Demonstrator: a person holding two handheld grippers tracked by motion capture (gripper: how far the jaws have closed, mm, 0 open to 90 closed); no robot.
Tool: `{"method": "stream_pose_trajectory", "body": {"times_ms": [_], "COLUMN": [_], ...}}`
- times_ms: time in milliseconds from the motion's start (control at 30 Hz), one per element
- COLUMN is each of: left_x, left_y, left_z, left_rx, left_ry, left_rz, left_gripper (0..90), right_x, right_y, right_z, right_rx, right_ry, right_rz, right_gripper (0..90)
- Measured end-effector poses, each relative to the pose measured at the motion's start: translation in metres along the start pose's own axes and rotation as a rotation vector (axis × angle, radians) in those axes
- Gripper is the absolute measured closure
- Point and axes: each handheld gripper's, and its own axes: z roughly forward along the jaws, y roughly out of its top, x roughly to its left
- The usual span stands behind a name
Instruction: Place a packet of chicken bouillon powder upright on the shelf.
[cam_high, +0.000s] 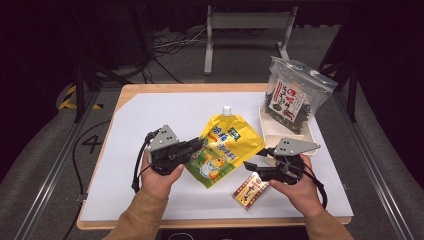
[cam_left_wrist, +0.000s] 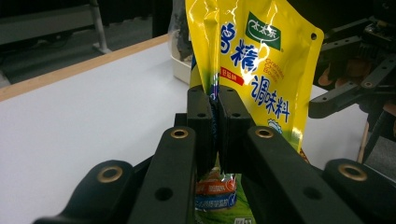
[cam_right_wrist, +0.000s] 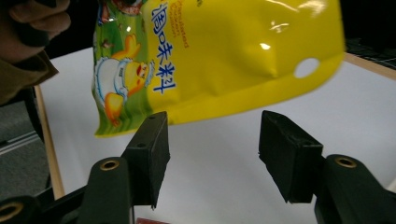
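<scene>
Left claw (cam_high: 199, 145) shut tight on edge of yellow bag (cam_high: 227, 150). Seen from left claw's camera, bag (cam_left_wrist: 261, 70) stands up from between pinched pads (cam_left_wrist: 201, 126), lower end hanging under them. Bag held up off white table (cam_high: 150, 115).

Right claw (cam_high: 252, 167) open wide, holding nothing. Bag (cam_right_wrist: 224, 51) hangs above and past its two pads (cam_right_wrist: 152, 149), not touching. Bag's edge with round hole sits over gap.

Small red box (cam_high: 250, 190) lies on table just beside right claw.
</scene>
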Motion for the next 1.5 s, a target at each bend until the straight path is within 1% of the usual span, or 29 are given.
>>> {"method": "stream_pose_trajectory", "body": {"times_ms": [67, 100, 133, 267, 367, 433, 467, 500, 567, 633, 733, 800, 833, 867, 933, 1033, 1100, 1267, 1500], "left_x": [-0.001, -0.002, -0.003, -0.006, -0.009, -0.010, -0.010, -0.010, -0.011, -0.012, -0.012, -0.013, -0.013, -0.013, -0.013, -0.012, -0.012, -0.011, -0.012], "left_y": [0.000, -0.001, -0.001, -0.002, -0.002, -0.002, -0.002, -0.002, -0.003, -0.004, -0.004, -0.004, -0.004, -0.004, -0.004, -0.004, -0.004, -0.004, -0.004], "left_z": [0.001, 0.002, 0.003, 0.004, 0.004, 0.003, 0.003, 0.003, 0.004, 0.005, 0.006, 0.005, 0.006, 0.006, 0.007, 0.007, 0.007, 0.006, 0.005], "left_rx": [-0.001, -0.004, -0.008, -0.026, -0.049, -0.062, -0.072, -0.072, -0.076, -0.073, -0.081, -0.083, -0.076, -0.075, -0.072, -0.071, -0.073, -0.078, -0.078], "left_ry": [0.002, -0.004, -0.006, -0.023, -0.030, -0.034, -0.039, -0.039, -0.039, -0.048, -0.059, -0.063, -0.060, -0.062, -0.065, -0.067, -0.066, -0.073, -0.078], "left_rz": [0.016, 0.001, -0.002, 0.016, 0.021, 0.026, 0.025, 0.025, 0.026, 0.030, 0.028, 0.034, 0.037, 0.039, 0.036, 0.034, 0.032, 0.036, 0.045], "left_gripper": [85.5, 85.5, 85.5, 85.3, 85.3, 85.4, 85.3, 85.3, 85.2, 84.9, 84.6, 84.3, 84.0, 83.7, 83.5, 83.4, 83.2, 82.6, 81.6], "right_x": [0.000, 0.001, 0.001, 0.004, 0.005, 0.005, 0.005, 0.005, 0.006, 0.006, 0.003, 0.001, 0.001, 0.001, 0.001, 0.002, 0.004, 0.006, 0.008], "right_y": [0.000, 0.000, 0.000, -0.001, 0.000, 0.001, 0.001, 0.001, 0.002, 0.002, 0.003, 0.004, 0.004, 0.004, 0.005, 0.005, 0.006, 0.010, 0.016], "right_z": [0.001, 0.002, 0.003, 0.008, 0.011, 0.012, 0.012, 0.012, 0.012, 0.012, 0.008, 0.004, 0.003, 0.001, -0.001, -0.001, -0.002, -0.004, -0.010], "right_rx": [-0.005, -0.005, -0.005, -0.005, -0.020, -0.041, -0.048, -0.048, -0.054, -0.058, -0.080, -0.097, -0.105, -0.112, -0.110, -0.108, -0.110, -0.105, -0.090], "right_ry": [0.014, 0.023, 0.031, 0.054, 0.076, 0.093, 0.097, 0.097, 0.106, 0.111, 0.152, 0.171, 0.174, 0.175, 0.153, 0.153, 0.146, 0.141, 0.130], "right_rz": [0.015, 0.020, 0.025, 0.042, 0.065, 0.081, 0.084, 0.084, 0.081, 0.080, 0.120, 0.137, 0.141, 0.139, 0.119, 0.113, 0.098, 0.079, 0.031], "right_gripper": [43.5, 43.7, 44.0, 44.4, 44.4, 46.2, 47.4, 47.4, 54.1, 58.4, 71.2, 78.8, 82.1, 83.6, 83.9, 84.1, 84.4, 84.7, 85.1]}}
